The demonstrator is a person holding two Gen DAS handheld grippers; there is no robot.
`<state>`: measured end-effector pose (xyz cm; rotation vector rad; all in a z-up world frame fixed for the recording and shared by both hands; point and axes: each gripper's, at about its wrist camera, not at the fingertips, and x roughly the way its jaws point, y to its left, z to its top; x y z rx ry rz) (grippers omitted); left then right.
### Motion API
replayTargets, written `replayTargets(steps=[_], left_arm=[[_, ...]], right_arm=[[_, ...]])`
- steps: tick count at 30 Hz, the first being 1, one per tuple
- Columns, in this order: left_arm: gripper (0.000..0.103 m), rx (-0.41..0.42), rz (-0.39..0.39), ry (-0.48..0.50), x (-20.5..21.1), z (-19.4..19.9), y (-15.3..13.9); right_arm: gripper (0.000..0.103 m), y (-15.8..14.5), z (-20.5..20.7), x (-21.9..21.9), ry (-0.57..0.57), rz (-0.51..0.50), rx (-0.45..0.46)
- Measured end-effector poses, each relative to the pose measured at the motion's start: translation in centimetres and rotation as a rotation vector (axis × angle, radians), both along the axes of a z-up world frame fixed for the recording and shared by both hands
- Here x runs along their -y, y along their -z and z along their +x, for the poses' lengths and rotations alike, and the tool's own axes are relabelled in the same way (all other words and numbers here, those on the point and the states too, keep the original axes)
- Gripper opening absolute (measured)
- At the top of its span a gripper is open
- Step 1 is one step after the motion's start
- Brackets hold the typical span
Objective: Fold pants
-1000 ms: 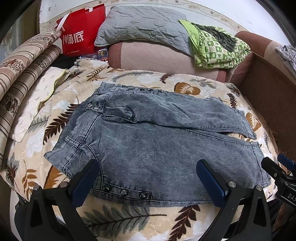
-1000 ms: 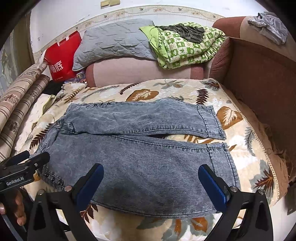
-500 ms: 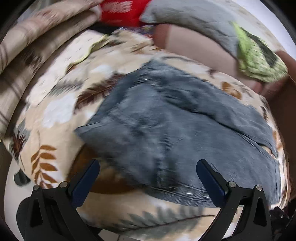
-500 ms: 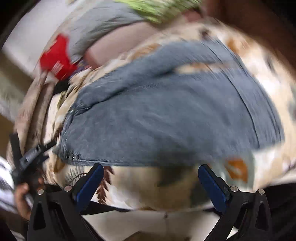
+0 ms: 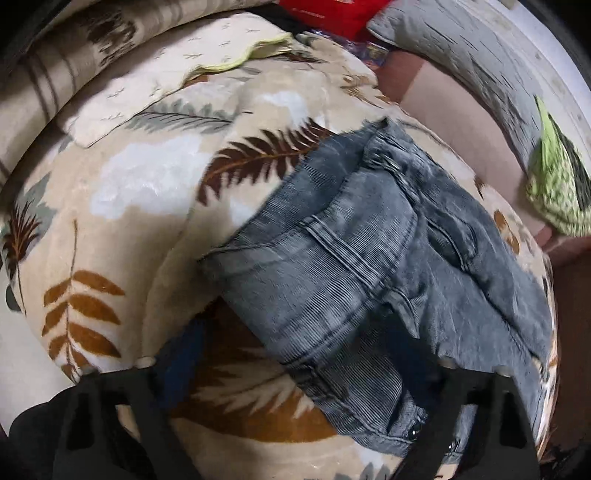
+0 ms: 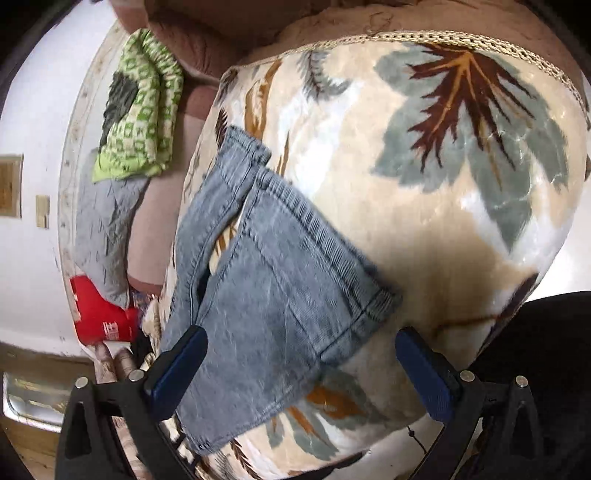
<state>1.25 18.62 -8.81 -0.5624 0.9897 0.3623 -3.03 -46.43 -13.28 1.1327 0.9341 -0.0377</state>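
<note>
The left gripper (image 5: pixel 295 354) hangs over the waistband end of the pants (image 5: pixel 369 280), its jaws closing but still wide apart, with the waistband corner between them and neither blurred pad pressing the cloth. The right gripper (image 6: pixel 299 373) has its blue pads spread wide too, straddling the hem of the near leg without touching it; the left pad sits at 8 o'clock in that view, the right at 4 o'clock. The grey-blue pants (image 6: pixel 273 291) lie flat on a leaf-print blanket (image 6: pixel 461 221), the two legs side by side. In the left wrist view a green patterned cloth (image 5: pixel 557 192) sits at 2 o'clock and a red bag (image 5: pixel 328 14) at 12 o'clock, beyond the blanket.
</note>
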Motion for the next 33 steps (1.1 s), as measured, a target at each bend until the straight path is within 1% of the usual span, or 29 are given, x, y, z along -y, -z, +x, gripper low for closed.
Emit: replayTargets(steps=[1, 5, 8, 9, 10, 11, 12, 13, 14, 15, 16, 18, 21, 25, 27, 28, 29, 30, 31, 32, 33], left_arm=[[0.086, 0.007, -0.014, -0.010, -0.4, 0.0, 0.1], [0.086, 0.032, -0.067, -0.044, -1.4, -0.2, 0.3], [0.086, 0.038, -0.099, -0.071, -1.9, -0.2, 0.1], [0.084, 0.036, -0.103, -0.079, -2.0, -0.2, 0.1], [0.071, 0.028, -0.094, -0.094, -2.1, -0.4, -0.1], [0.052, 0.016, -0.071, -0.104, -2.2, -0.4, -0.2], [0.026, 0.005, -0.056, -0.107, -2.3, -0.4, -0.2], [0.016, -0.001, -0.050, -0.113, -2.5, -0.4, -0.2], [0.008, -0.004, -0.062, -0.116, -2.8, -0.3, -0.1], [0.007, -0.008, -0.066, -0.114, -2.8, -0.2, 0.0], [0.005, -0.011, -0.053, -0.103, -2.7, 0.0, -0.2], [0.003, -0.005, -0.005, -0.088, -2.1, 0.0, -1.1], [0.003, 0.035, 0.051, -0.084, -1.3, -0.1, -3.1], [0.003, 0.105, 0.082, -0.072, 0.2, -1.9, -6.1], [0.003, 0.105, 0.099, -0.051, 1.2, -2.7, -6.2], [0.003, 0.088, 0.103, -0.035, 1.8, -3.1, -5.6], [0.003, 0.062, 0.097, -0.021, 2.4, -3.4, -4.6], [0.003, 0.037, 0.099, -0.016, 2.7, -3.8, -3.8], [0.003, 0.001, 0.101, -0.011, 3.0, -3.8, -2.8], [0.003, -0.019, 0.079, 0.002, 3.1, -4.2, -1.9], [0.003, -0.020, 0.074, 0.005, 3.2, -4.5, -1.7]], right_arm=[[0.092, -0.1, 0.1, 0.0, 0.005, 0.009, 0.008], [0.080, 0.1, 0.9, 0.4, 0.009, -0.011, 0.012], [0.068, 0.0, 1.0, 0.7, 0.000, -0.026, 0.012], [0.061, 0.0, 1.0, 0.8, -0.002, -0.031, 0.012], [0.056, 0.0, 1.0, 0.9, -0.002, -0.032, 0.010], [0.056, 0.0, 1.1, 0.9, -0.003, -0.032, 0.008], [0.055, 0.0, 1.2, 0.9, -0.007, -0.038, 0.007], [0.054, 0.0, 1.3, 0.8, -0.010, -0.045, 0.005], [0.052, 0.0, 1.5, 0.8, -0.014, -0.052, 0.002], [0.048, -0.1, 1.6, 0.7, -0.024, -0.068, -0.002], [0.040, -0.2, 1.7, 0.7, -0.031, -0.084, -0.006], [0.029, -0.7, 2.2, 0.6, -0.061, -0.130, -0.013], [0.024, -2.3, 2.9, 0.4, -0.101, -0.210, 0.004], [0.024, -5.9, 3.2, 0.4, -0.143, -0.327, 0.057], [0.024, -6.7, 2.7, 0.7, -0.139, -0.387, 0.059], [0.024, -6.5, 2.6, 1.0, -0.135, -0.402, 0.048], [0.027, -5.6, 2.8, 1.5, -0.136, -0.425, 0.014], [0.038, -4.3, 3.2, 2.0, -0.148, -0.430, -0.027], [0.057, -2.9, 3.5, 2.4, -0.157, -0.431, -0.094], [0.056, -2.1, 3.5, 2.8, -0.158, -0.424, -0.143], [0.061, -2.5, 3.0, 3.3, -0.138, -0.401, -0.107]])
